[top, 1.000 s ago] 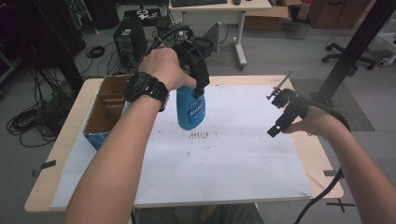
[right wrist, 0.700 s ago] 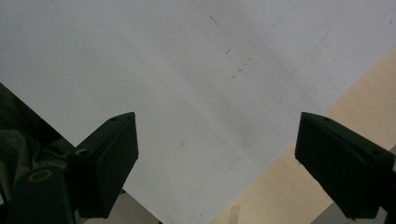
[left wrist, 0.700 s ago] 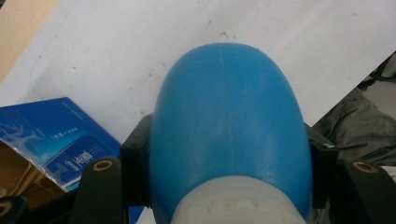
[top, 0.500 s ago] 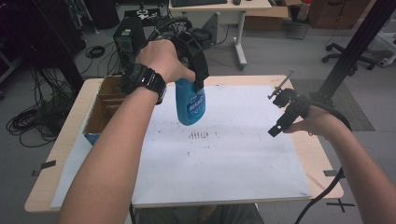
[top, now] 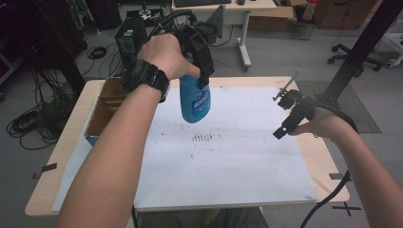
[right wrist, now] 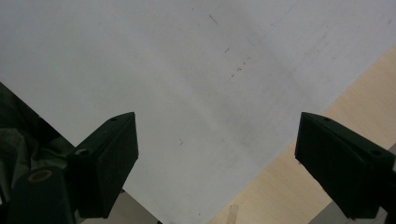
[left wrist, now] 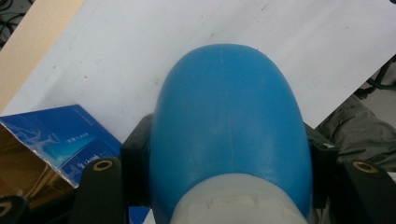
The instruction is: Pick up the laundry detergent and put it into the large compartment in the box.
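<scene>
A blue plastic bottle (top: pixel 195 102) with a printed label hangs in the air above the back left part of the white sheet (top: pixel 228 166). My left gripper (top: pixel 194 78) is shut on its upper part, pointing down. In the left gripper view the bottle's blue shoulder (left wrist: pixel 229 121) sits pinched between the two black jaws of the left gripper (left wrist: pixel 229 156). My right gripper (top: pixel 281 115) hovers low over the sheet's right edge, open with nothing between its jaws. The right gripper view shows my right gripper (right wrist: pixel 217 149) wide apart above the bare sheet (right wrist: pixel 177 70).
An open cardboard box (top: pixel 107 102) with dividers stands at the table's left edge; its blue printed flap (left wrist: pixel 56 140) lies just below the bottle. Dark smudges (top: pixel 204 137) mark the sheet's middle. A metal clamp (top: pixel 287 85) sticks up at the right back edge.
My left hand has raised the bottle a little higher off the sheet. The right hand has stayed where it was.
</scene>
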{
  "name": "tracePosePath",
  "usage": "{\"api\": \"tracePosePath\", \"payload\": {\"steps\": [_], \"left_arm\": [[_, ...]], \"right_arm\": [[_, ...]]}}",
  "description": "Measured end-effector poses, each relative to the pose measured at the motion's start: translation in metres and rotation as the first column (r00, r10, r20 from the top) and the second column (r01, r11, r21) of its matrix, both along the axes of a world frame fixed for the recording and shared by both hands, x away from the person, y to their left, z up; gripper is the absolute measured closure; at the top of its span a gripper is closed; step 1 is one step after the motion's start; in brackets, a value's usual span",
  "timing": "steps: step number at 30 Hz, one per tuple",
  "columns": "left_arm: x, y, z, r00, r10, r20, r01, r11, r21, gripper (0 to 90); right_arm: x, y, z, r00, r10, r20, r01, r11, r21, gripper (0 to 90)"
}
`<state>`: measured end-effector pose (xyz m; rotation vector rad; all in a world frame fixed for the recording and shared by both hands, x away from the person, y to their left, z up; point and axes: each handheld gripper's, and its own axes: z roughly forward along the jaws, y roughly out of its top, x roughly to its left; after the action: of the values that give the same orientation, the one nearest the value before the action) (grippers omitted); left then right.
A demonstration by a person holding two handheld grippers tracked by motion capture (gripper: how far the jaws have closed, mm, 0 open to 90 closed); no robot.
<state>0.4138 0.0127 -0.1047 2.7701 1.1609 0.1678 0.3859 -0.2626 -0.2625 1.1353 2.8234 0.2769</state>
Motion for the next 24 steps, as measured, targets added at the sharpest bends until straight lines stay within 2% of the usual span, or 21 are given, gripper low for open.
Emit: {"api": "tracePosePath", "payload": {"steps": [10, 20, 24], "left_arm": [[0.004, 0.009, 0.001, 0.9986, 0.050, -0.016, -0.050, 0.9987, 0.002, 37.8], [0.007, 0.020, 0.003, 0.9951, 0.098, -0.005, -0.098, 0.9951, -0.005, 37.8], [0.008, 0.023, 0.003, 0.9940, 0.109, 0.002, -0.109, 0.9940, 0.006, 37.8]], "right_arm": [[0.000, -0.004, -0.002, 1.0000, -0.002, -0.001, 0.002, 1.0000, 0.002, 13.2], [0.001, -0.004, -0.002, 1.0000, -0.009, -0.002, 0.009, 0.9999, 0.005, 13.2], [0.001, -0.004, -0.003, 1.0000, -0.005, -0.002, 0.005, 1.0000, 0.006, 13.2]]}}
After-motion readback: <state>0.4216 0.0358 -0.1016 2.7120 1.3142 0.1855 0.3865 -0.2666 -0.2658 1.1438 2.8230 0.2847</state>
